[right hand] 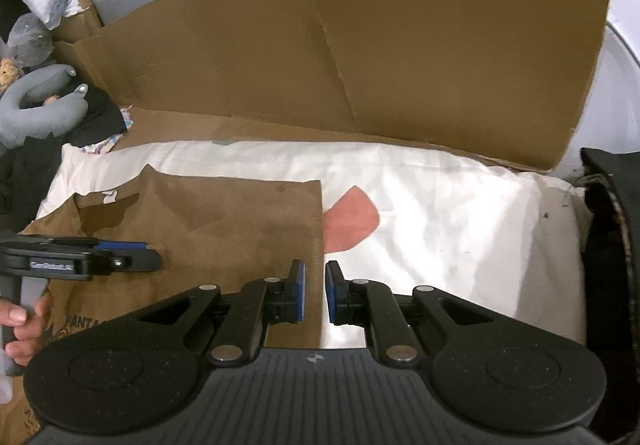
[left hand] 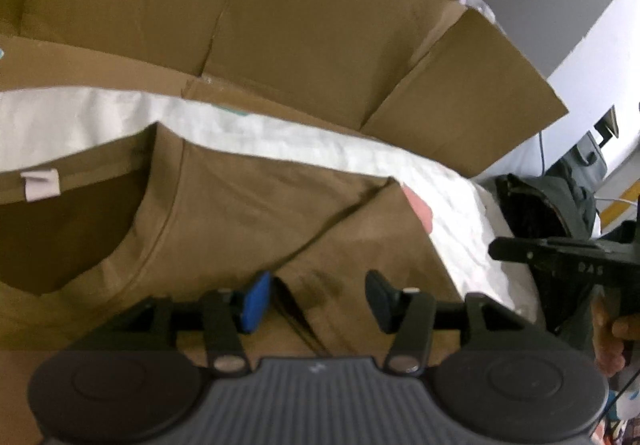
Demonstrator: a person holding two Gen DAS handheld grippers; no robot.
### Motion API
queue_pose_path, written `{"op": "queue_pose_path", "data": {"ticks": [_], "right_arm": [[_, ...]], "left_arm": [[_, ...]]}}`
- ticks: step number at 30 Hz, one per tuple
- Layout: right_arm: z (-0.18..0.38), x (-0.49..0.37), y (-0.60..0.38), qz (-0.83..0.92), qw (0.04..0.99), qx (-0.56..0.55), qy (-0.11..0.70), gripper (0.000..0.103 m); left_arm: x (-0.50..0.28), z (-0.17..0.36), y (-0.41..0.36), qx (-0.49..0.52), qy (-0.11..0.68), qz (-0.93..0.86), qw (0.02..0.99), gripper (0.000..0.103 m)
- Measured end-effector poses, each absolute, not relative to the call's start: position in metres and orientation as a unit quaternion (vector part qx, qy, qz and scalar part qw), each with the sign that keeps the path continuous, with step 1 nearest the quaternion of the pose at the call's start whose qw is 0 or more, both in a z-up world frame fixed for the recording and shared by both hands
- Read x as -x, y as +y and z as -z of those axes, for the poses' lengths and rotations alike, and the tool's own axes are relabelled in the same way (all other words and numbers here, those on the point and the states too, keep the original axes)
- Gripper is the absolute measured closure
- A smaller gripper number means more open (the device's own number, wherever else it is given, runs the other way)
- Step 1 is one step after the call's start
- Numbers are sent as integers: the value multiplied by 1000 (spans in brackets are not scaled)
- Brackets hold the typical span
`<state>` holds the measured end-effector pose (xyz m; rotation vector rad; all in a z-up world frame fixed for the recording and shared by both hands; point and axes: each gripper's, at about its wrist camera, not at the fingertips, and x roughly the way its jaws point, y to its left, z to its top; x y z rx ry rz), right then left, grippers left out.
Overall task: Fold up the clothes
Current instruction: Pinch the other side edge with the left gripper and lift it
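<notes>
A brown T-shirt (left hand: 240, 213) (right hand: 220, 229) lies flat on a white cloth (left hand: 280, 133) (right hand: 440, 225). Its collar with a white label (left hand: 40, 185) is at the left, and its right side ends in a straight folded edge. My left gripper (left hand: 318, 295) (right hand: 120, 261) hovers over the shirt below the collar, open, with nothing between its pads. My right gripper (right hand: 314, 293) (left hand: 520, 249) sits just above the shirt's straight right edge; its pads stand a narrow gap apart and grip nothing.
Brown cardboard (left hand: 320, 25) (right hand: 400, 65) stands as a wall behind the white cloth. A pink patch (right hand: 352, 219) marks the cloth beside the shirt. A dark bag (right hand: 612, 245) lies at the right. A grey plush toy (right hand: 36, 105) and dark clothes lie at the left.
</notes>
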<state>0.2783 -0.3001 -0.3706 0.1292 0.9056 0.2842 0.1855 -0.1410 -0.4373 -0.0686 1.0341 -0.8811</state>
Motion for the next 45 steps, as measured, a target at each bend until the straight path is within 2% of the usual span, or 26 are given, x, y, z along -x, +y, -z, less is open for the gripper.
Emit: {"op": "queue_pose_path", "data": {"ticks": [7,8,9,10,11,12,26,36,45], "right_arm": [[375,-291,-289,-156,879,-46,448,90],[374,-294,-286,-159,878,-42,450,80],[374,-299,-284,-160,877,-39,450,66],[374,-303,-282,-160,878,-37,449,62],[375,-309,-279,-161,878,-34,450,62],[376,-315,-276,-159,877,-31,452,62],[388,-378,-247,-124,877,-11,464,62],[400,-408,-233,-74,845,23,529,62],[414,-433,-229,-24,816,-7,577,61]], "left_arm": [[-206,457,-130,136,503,410,749,50],[-208,459,-128,147,506,408,746,56],[-210,460,-129,150,510,405,744,62],[-212,462,-130,151,514,403,742,82],[-212,463,-132,148,520,401,739,93],[-212,463,-133,146,524,400,738,97],[-179,432,-118,148,496,413,750,99],[-166,421,-129,134,485,433,748,100],[-154,404,-127,133,478,445,745,101]]}}
